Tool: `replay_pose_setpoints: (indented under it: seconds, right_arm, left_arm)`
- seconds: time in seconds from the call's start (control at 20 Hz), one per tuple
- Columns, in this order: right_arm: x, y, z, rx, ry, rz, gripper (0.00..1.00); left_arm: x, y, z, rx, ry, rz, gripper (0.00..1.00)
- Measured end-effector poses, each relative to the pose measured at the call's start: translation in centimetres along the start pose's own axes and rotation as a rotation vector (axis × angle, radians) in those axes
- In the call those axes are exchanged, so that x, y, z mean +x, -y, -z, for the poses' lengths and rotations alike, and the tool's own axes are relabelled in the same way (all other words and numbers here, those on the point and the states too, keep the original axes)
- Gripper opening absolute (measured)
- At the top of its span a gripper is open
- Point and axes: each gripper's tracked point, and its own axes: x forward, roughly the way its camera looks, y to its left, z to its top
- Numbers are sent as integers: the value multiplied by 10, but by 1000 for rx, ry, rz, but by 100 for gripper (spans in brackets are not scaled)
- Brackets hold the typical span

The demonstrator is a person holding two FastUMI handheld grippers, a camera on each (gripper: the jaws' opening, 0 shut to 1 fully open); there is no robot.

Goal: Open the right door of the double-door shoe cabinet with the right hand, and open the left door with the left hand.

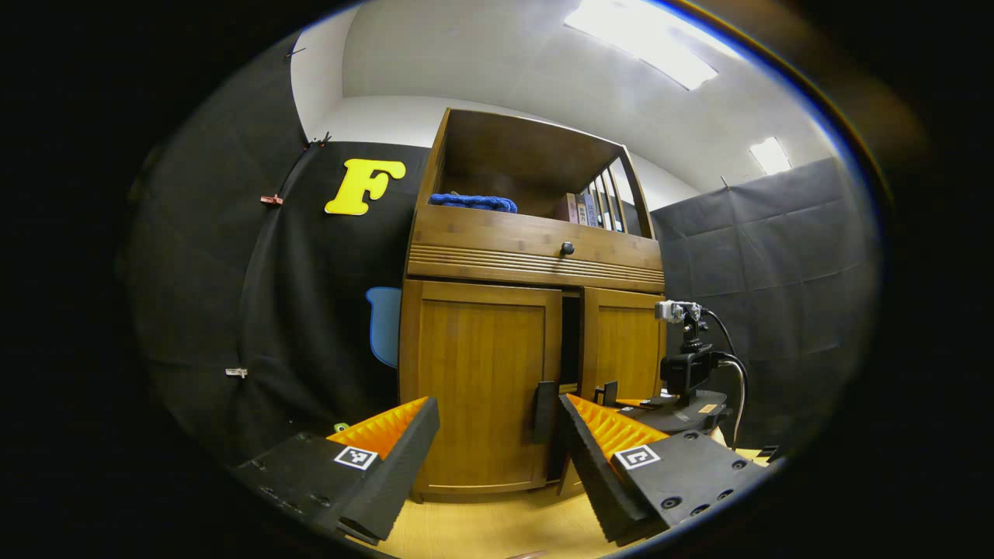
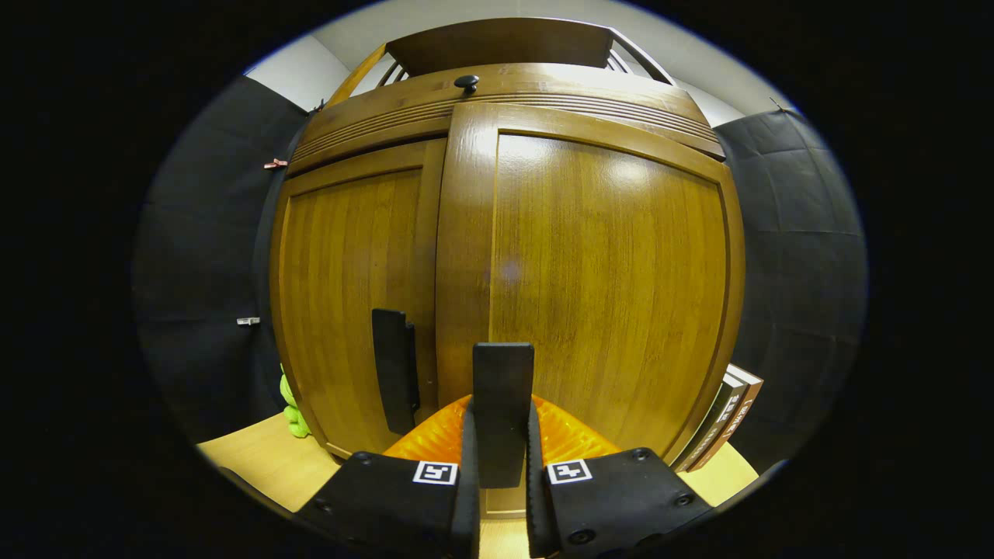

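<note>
My right claw (image 2: 498, 473) is clamped on the right door handle (image 2: 502, 388), both fingers pressing its sides; that right door (image 2: 613, 287) stands slightly ajar. My left claw (image 1: 497, 442) gapes wide, holding nothing, near the left door handle (image 1: 544, 411).
</note>
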Motion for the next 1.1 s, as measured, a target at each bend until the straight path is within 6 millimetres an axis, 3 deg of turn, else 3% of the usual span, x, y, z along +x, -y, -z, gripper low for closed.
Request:
replay_pose_setpoints:
  seconds: [0.7, 0.75, 0.8, 1.05, 1.1]
  right_arm:
    - [-70, 24, 1, -6, 3, -61, 28]
    - [-75, 25, 2, -5, 2, -60, 23]
    - [-81, 28, 2, -4, 2, -58, 27]
    - [-106, 45, 3, -10, 1, -35, 27]
    - [-110, 49, 3, -10, 0, -29, 31]
  left_arm:
    - [16, 74, 14, -10, -7, 136, 95]
    - [17, 77, 14, -16, -6, 145, 95]
    - [18, 81, 14, -20, -7, 152, 95]
    - [22, 96, 18, -10, 4, 159, 94]
    - [22, 102, 19, -13, 2, 170, 95]
